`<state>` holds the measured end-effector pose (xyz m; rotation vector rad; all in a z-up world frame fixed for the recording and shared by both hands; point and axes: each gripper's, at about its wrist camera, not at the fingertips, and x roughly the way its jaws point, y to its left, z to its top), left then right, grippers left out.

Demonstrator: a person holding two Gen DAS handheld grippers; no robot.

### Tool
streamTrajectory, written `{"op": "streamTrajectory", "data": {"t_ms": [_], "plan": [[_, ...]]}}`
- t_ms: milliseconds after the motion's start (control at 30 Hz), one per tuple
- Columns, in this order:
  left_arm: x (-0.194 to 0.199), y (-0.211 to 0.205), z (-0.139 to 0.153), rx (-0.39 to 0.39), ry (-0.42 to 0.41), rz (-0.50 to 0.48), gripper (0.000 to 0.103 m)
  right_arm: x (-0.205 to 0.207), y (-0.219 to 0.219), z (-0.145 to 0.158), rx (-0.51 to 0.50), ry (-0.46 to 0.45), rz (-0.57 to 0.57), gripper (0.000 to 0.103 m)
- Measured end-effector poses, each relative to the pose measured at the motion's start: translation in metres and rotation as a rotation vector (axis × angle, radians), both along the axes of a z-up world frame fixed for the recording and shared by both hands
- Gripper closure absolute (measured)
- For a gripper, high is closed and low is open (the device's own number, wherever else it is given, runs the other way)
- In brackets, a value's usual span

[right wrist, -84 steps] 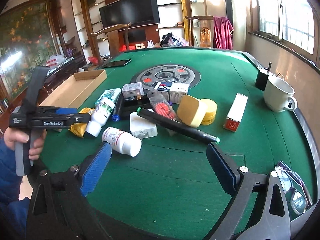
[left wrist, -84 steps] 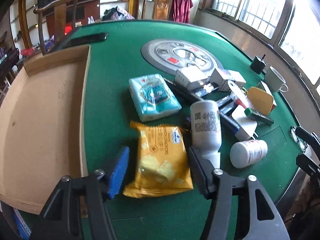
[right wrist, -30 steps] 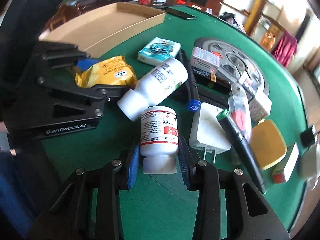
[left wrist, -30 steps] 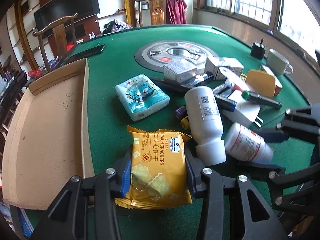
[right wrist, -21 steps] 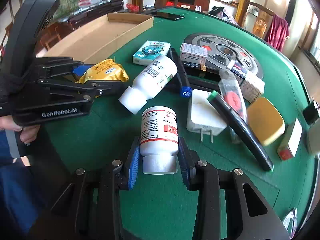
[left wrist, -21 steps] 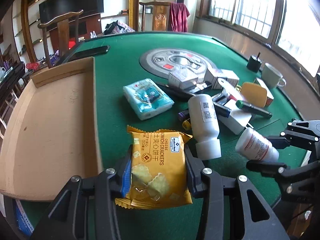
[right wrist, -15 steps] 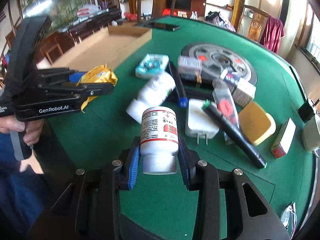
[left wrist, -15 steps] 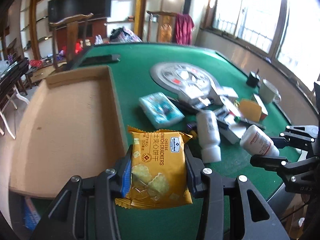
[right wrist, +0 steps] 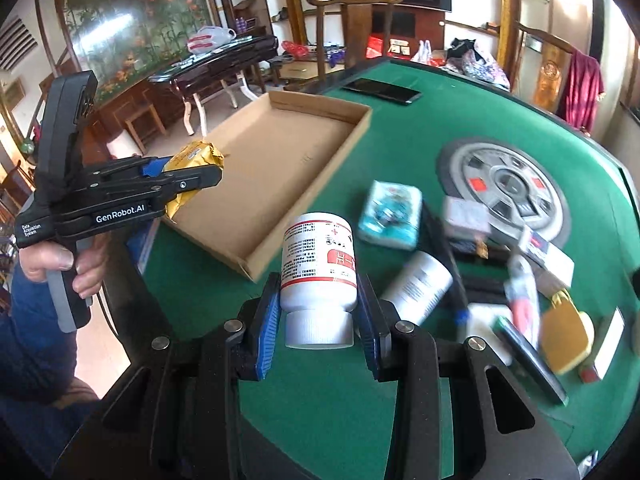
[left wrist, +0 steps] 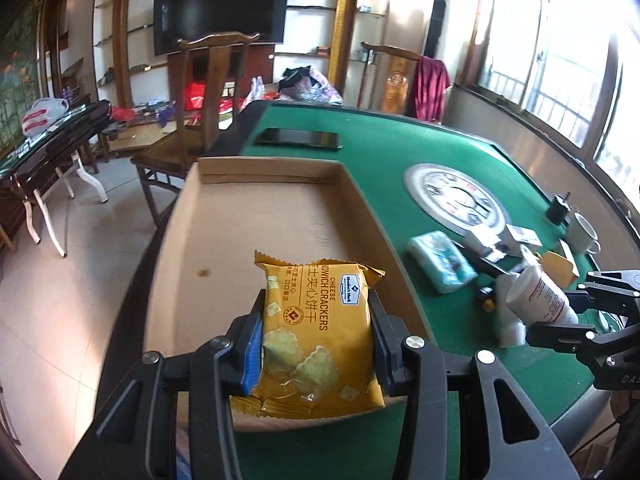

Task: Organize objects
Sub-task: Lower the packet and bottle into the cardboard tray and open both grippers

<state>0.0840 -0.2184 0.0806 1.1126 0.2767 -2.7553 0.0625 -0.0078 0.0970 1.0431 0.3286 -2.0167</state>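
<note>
The left gripper (left wrist: 316,336) pinches the yellow cracker packet (left wrist: 316,328) by its soft sides above the near end of the cardboard tray (left wrist: 280,216), so I judge the packet may slide out or land on the tray's near wall if released too early. The right gripper (right wrist: 318,320) clamps the white pill bottle (right wrist: 318,264) near its cap, lifted over the green worktop (right wrist: 320,400) at lower centre; such a smooth round body may twist between the pads. Both grippers point obliquely downward, and a hand (right wrist: 64,268) at left holds the left one's handle.
</note>
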Motion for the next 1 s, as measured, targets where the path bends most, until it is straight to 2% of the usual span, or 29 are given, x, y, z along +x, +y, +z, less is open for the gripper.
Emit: {"op": "streamTrajectory", "data": {"t_ms": [200, 400, 733, 833, 1000], "plan": [[-0.020, -0.040, -0.005, 0.029, -0.037, 0.039, 0.059, -0.021, -0.048, -0.001, -0.001, -0.055, 0.022, 0.068], [-0.061, -0.077, -0.016, 0.045, -0.096, 0.074, 0.059, -0.054, -0.099, -0.010, 0.003, -0.126, 0.004, 0.068], [-0.125, -0.116, -0.036, 0.070, -0.178, 0.131, 0.059, -0.140, -0.170, -0.032, -0.031, -0.233, -0.146, 0.068], [-0.138, -0.127, -0.042, 0.078, -0.191, 0.140, 0.059, -0.165, -0.182, -0.045, -0.069, -0.303, -0.189, 0.068], [-0.148, -0.136, -0.052, 0.098, -0.209, 0.130, 0.059, -0.187, -0.201, -0.064, -0.100, -0.361, -0.231, 0.067]]}}
